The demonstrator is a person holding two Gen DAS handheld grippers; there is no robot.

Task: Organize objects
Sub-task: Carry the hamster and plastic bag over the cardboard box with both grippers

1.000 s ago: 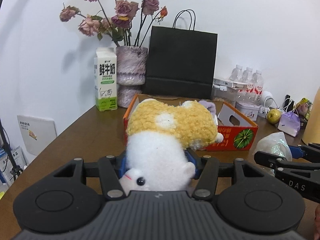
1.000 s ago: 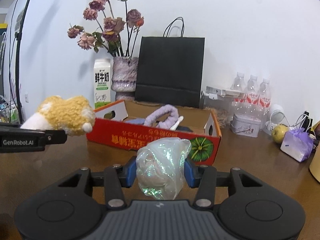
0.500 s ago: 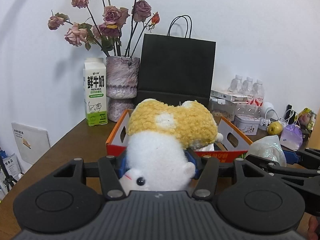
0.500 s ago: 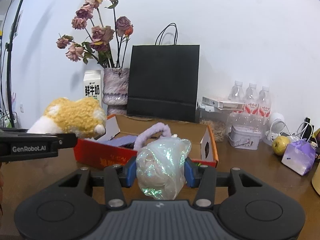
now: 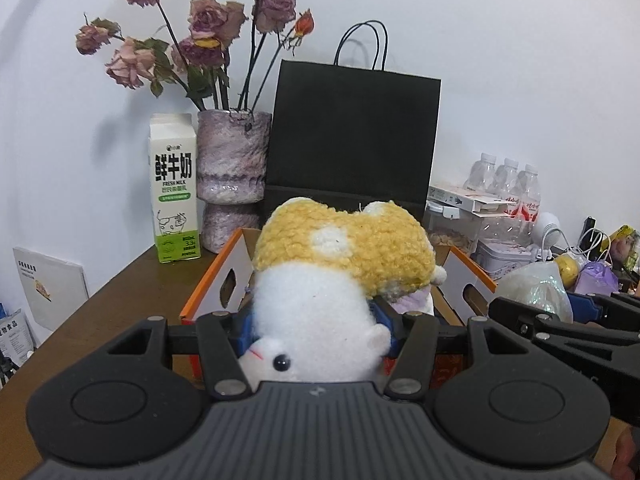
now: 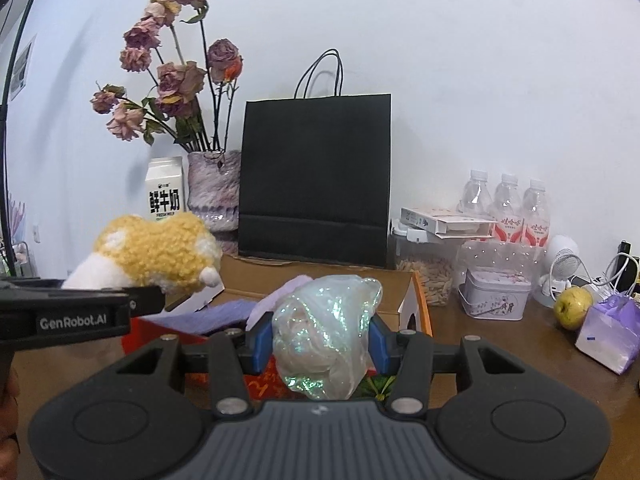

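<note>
My left gripper (image 5: 316,320) is shut on a yellow and white plush toy (image 5: 344,264) and holds it over the near edge of the open red and orange cardboard box (image 5: 212,296). My right gripper (image 6: 320,340) is shut on a shiny iridescent bag (image 6: 326,332) and holds it above the same box (image 6: 418,304). The plush (image 6: 156,256) and the left gripper show at the left of the right wrist view. The bag (image 5: 536,292) shows at the right of the left wrist view. A purple fluffy item (image 6: 276,300) lies inside the box.
Behind the box stand a black paper bag (image 5: 352,140), a vase of dried roses (image 5: 232,160) and a milk carton (image 5: 174,188). At the right are water bottles (image 6: 508,212), a tin (image 6: 496,296), an apple (image 6: 572,306) and a purple pack (image 6: 610,332).
Both grippers have moved forward and up toward the box with their loads. The box now lies right under them and looks closer.
</note>
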